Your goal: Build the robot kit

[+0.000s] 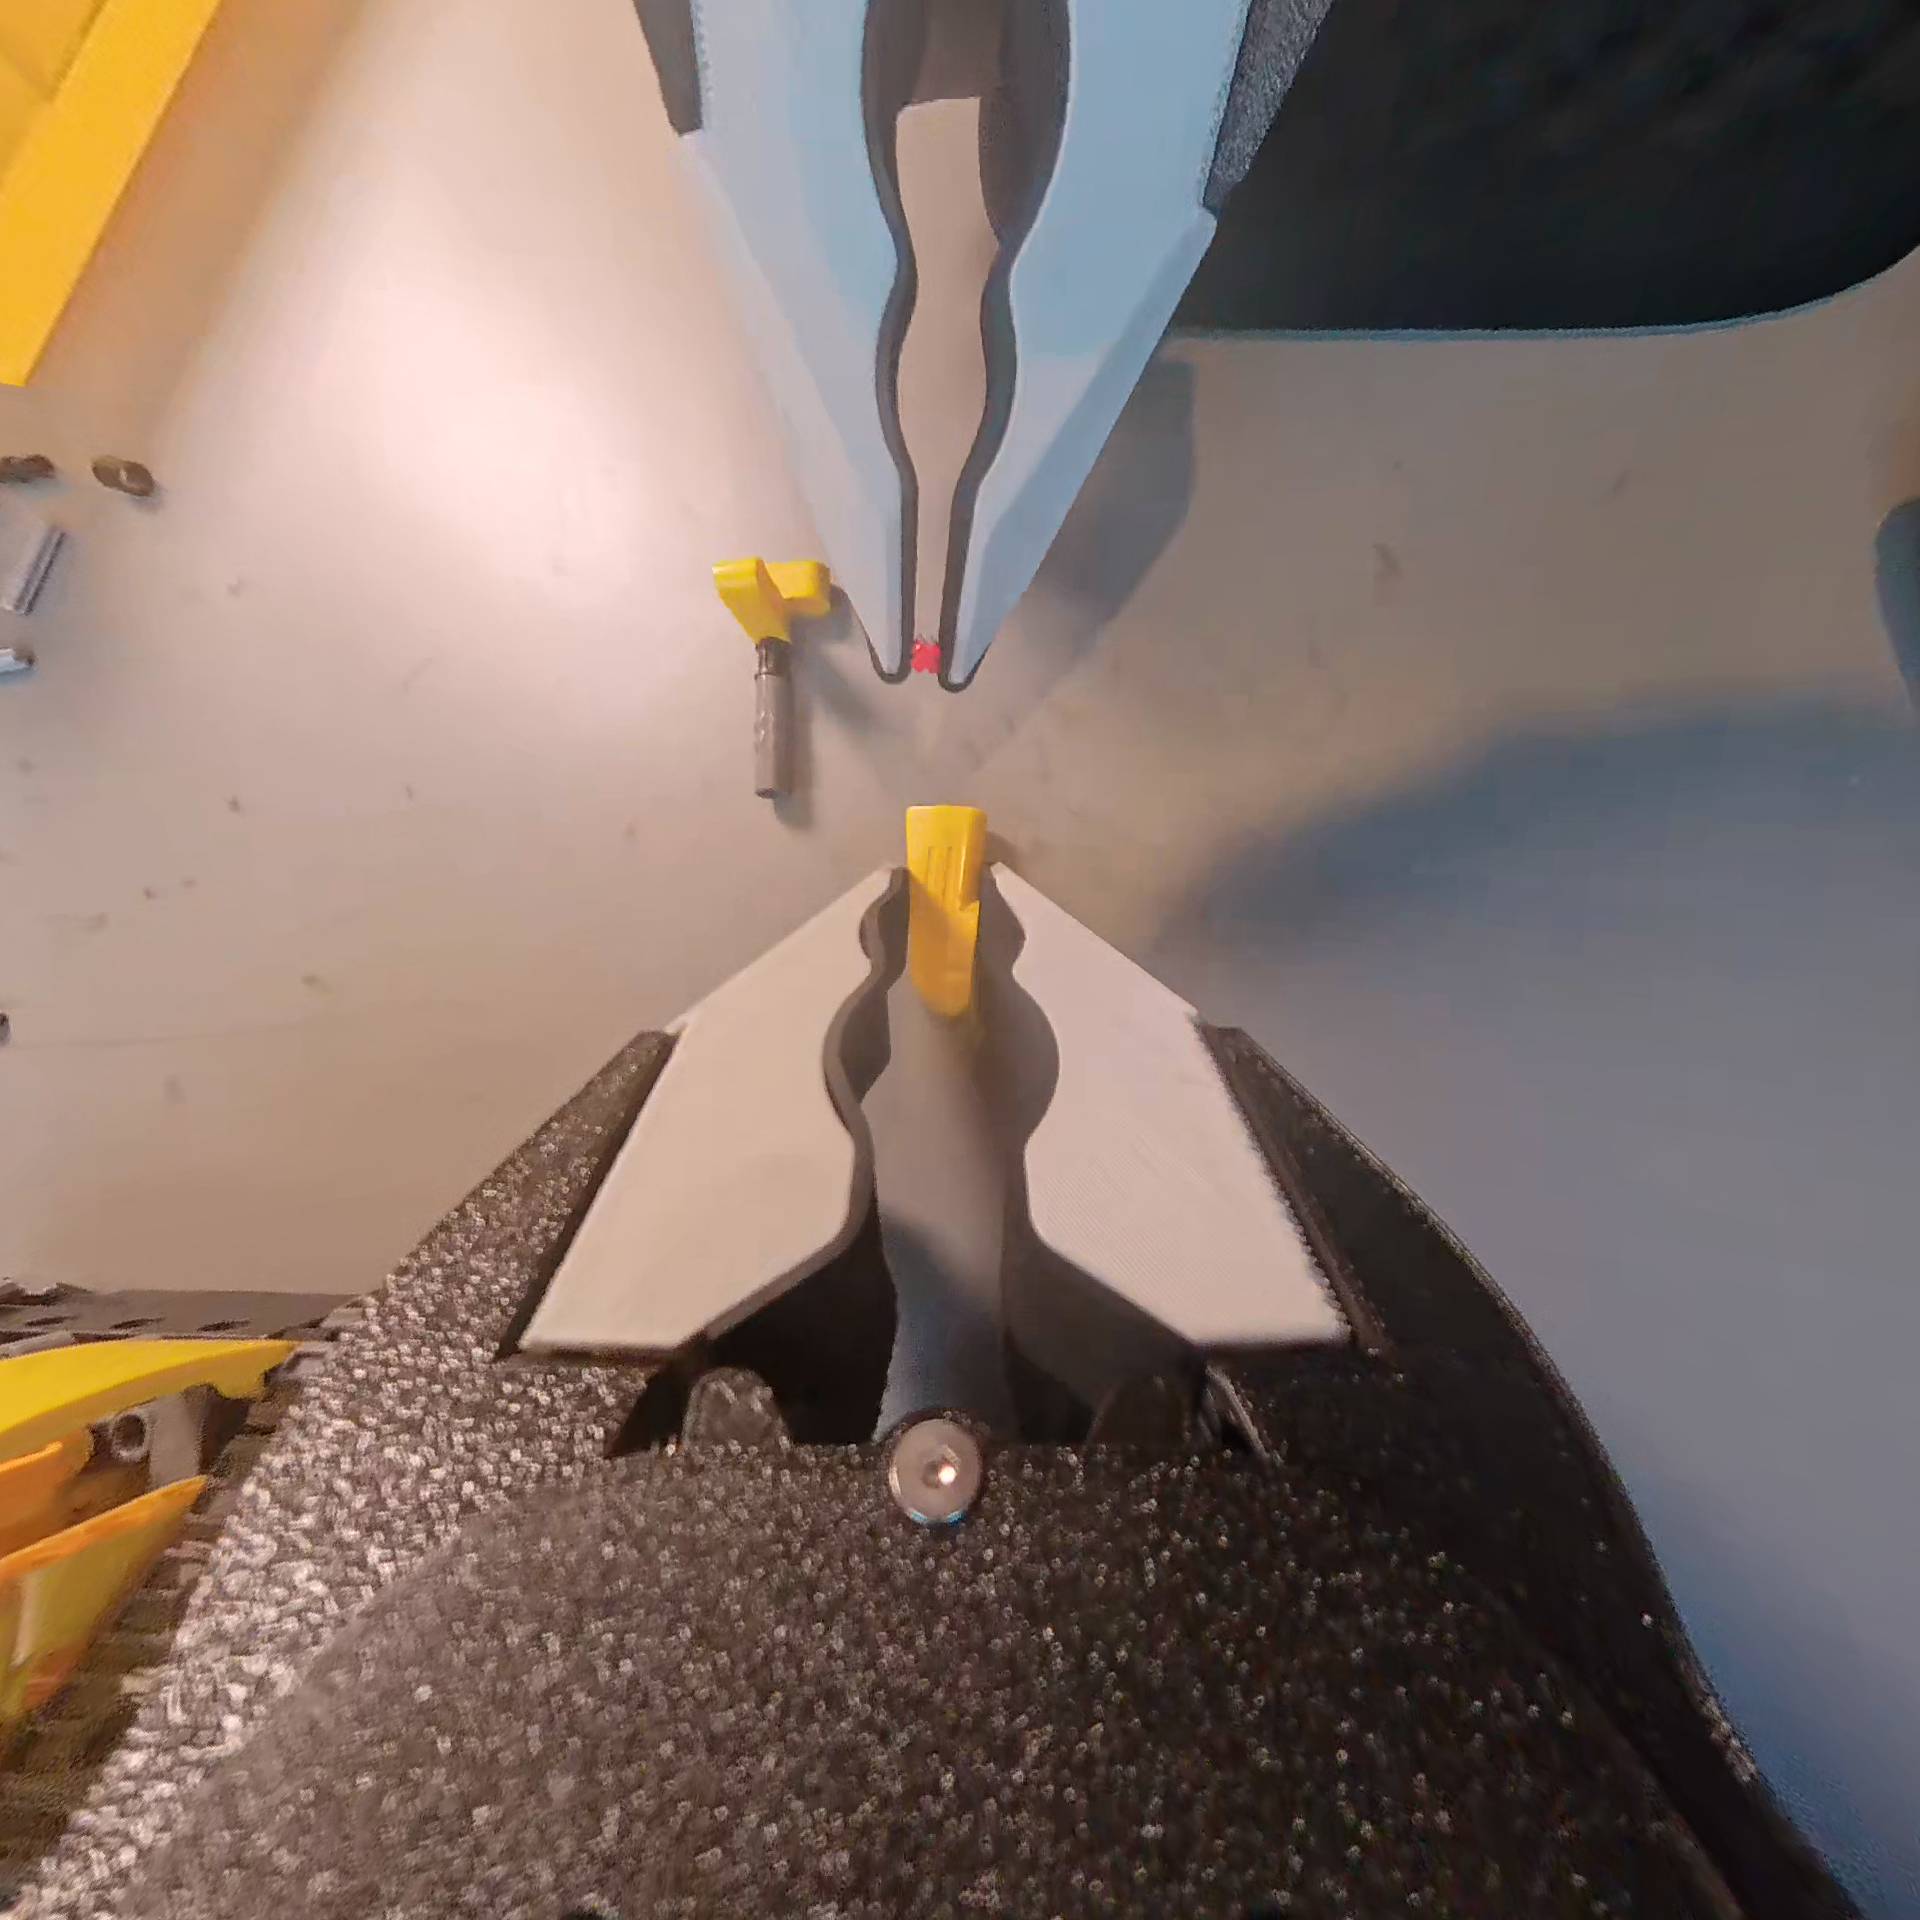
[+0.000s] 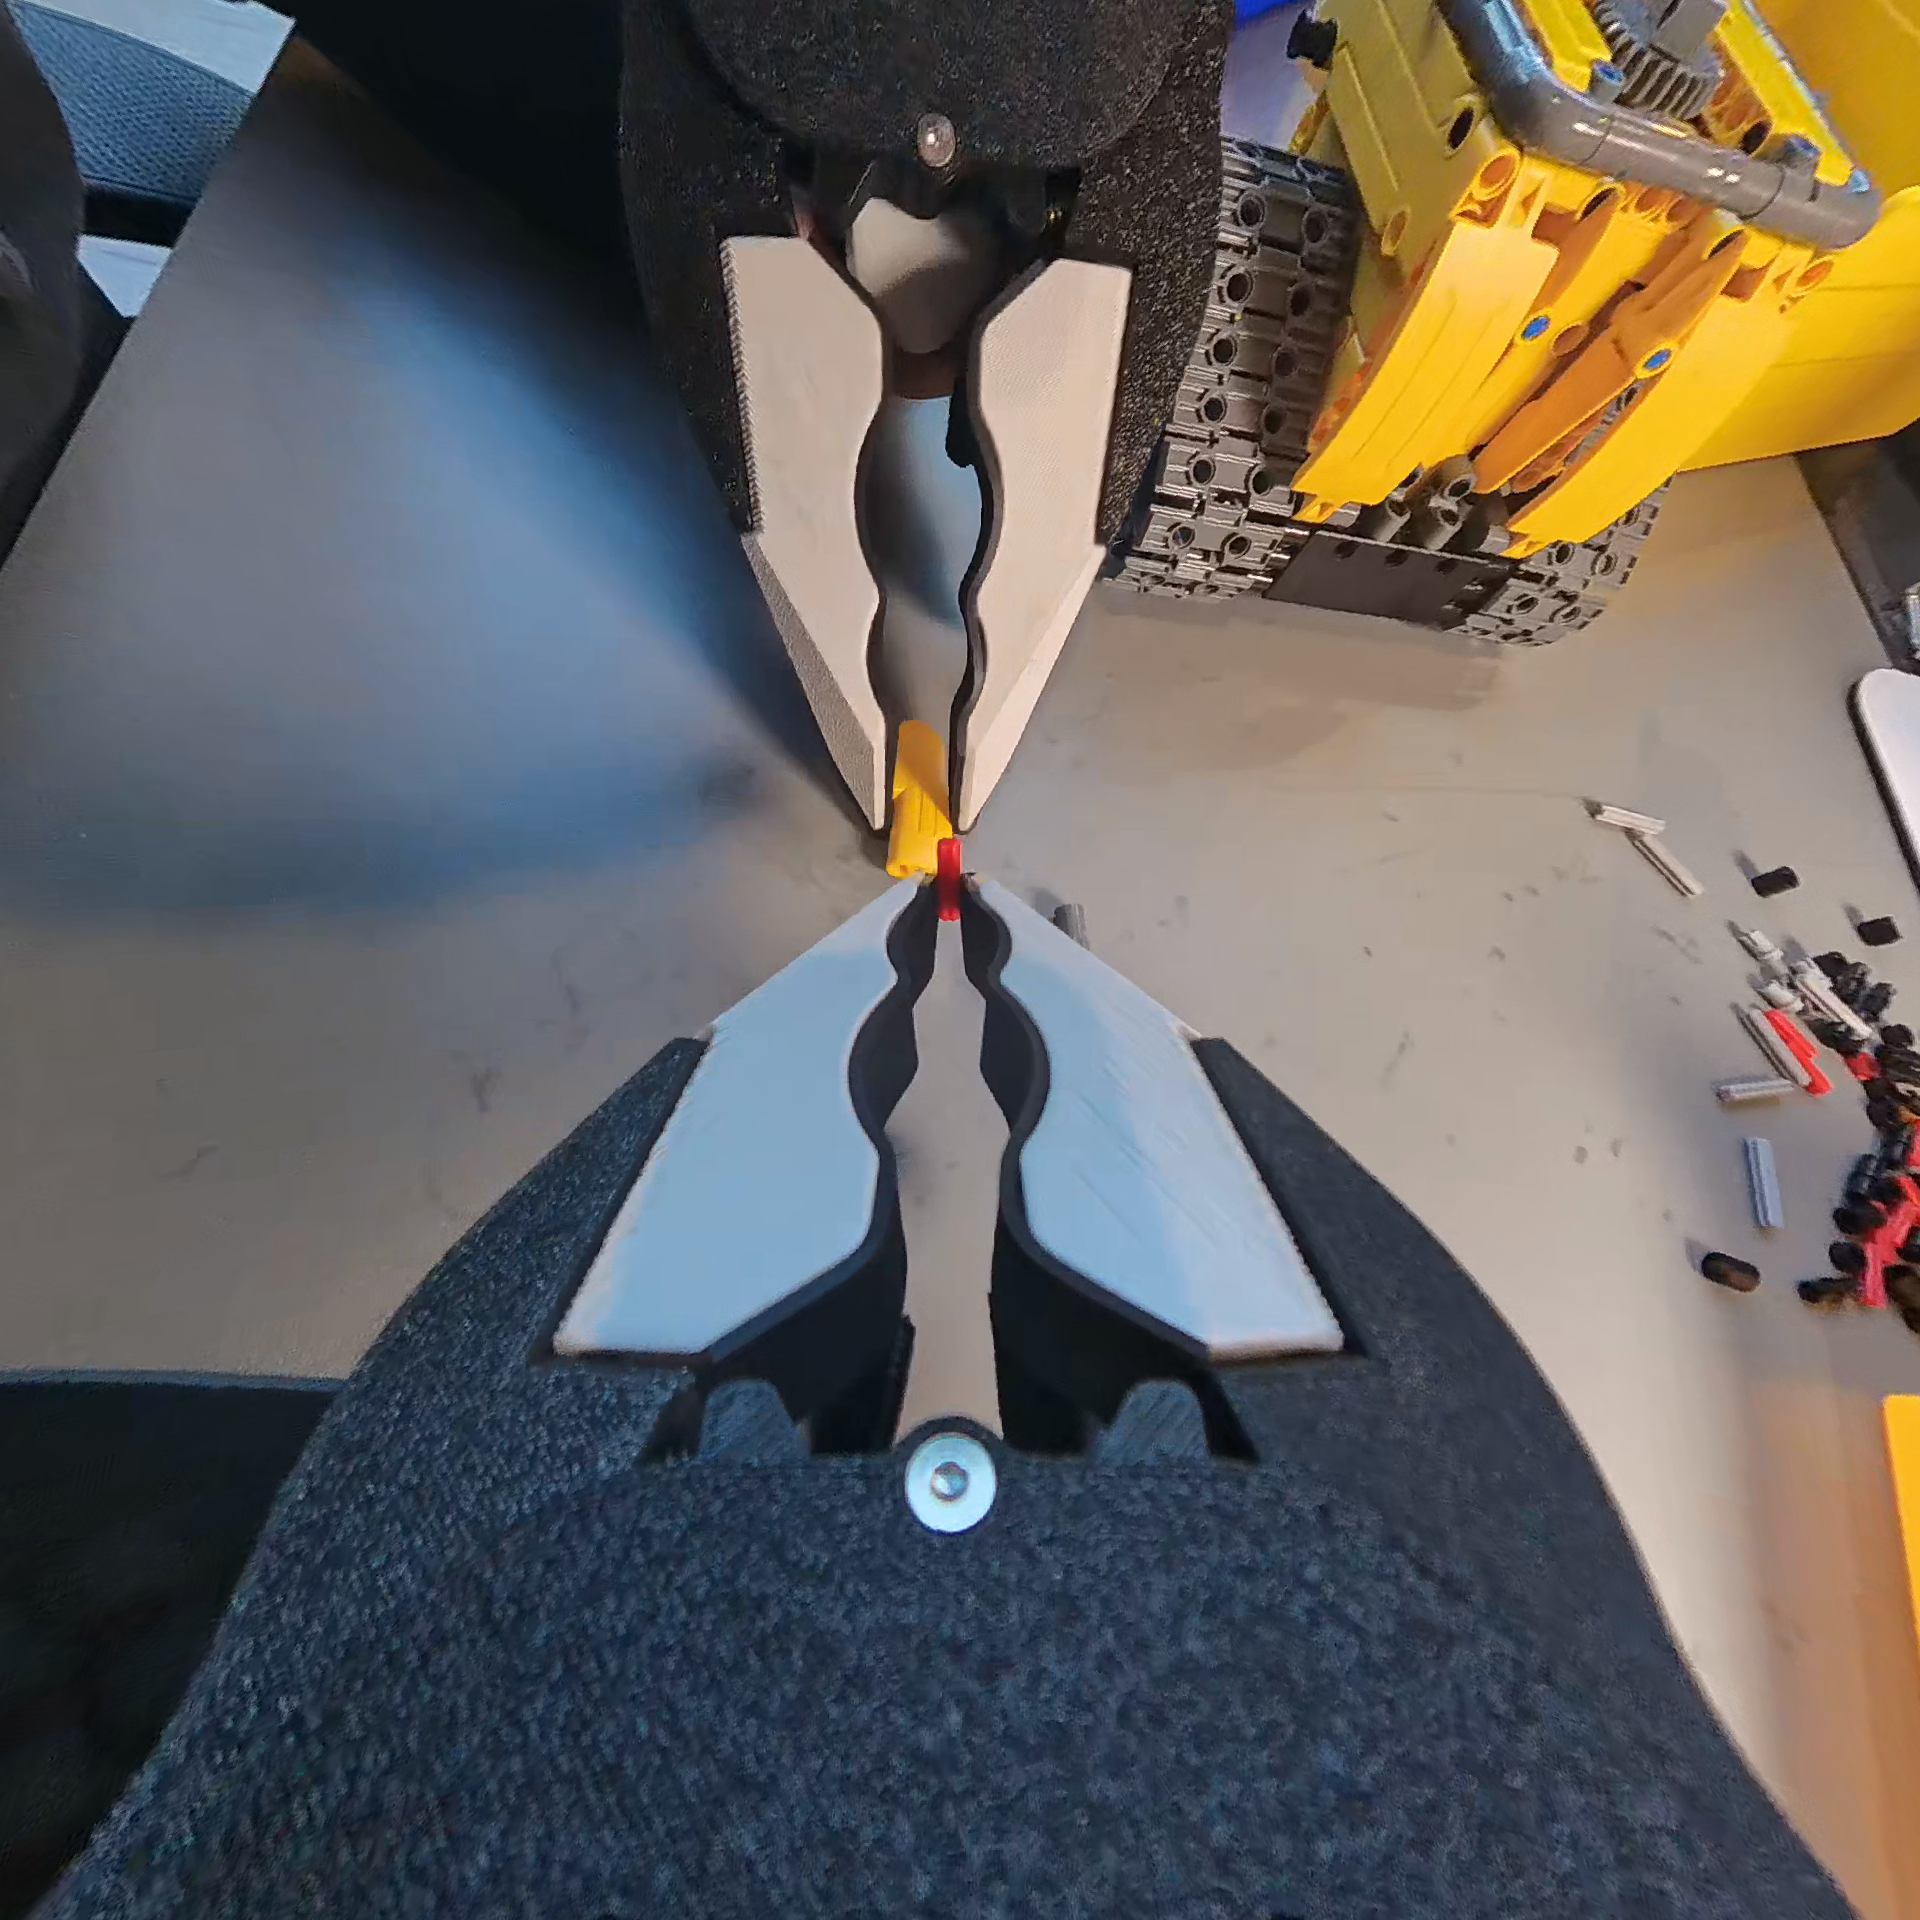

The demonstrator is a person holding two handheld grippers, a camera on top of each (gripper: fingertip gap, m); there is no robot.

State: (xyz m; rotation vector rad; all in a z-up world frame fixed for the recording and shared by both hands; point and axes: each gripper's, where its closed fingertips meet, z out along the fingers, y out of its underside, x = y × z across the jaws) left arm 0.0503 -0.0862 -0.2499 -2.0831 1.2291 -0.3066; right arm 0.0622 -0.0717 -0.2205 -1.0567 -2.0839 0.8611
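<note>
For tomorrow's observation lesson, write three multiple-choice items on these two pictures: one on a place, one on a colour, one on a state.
1. Where does the tracked brick model stand?
A. behind the left tongs
B. on the floor
C. between the two tongs

2. What colour is the small piece in the right tongs?
A. blue
B. red
C. green

3. How are the left tongs?
A. wide open, empty
B. lying on the table
C. shut on a yellow piece

Key: 1 A, seen beyond them in the right wrist view; 2 B, red between the tips; 3 C, yellow piece clamped.
</note>
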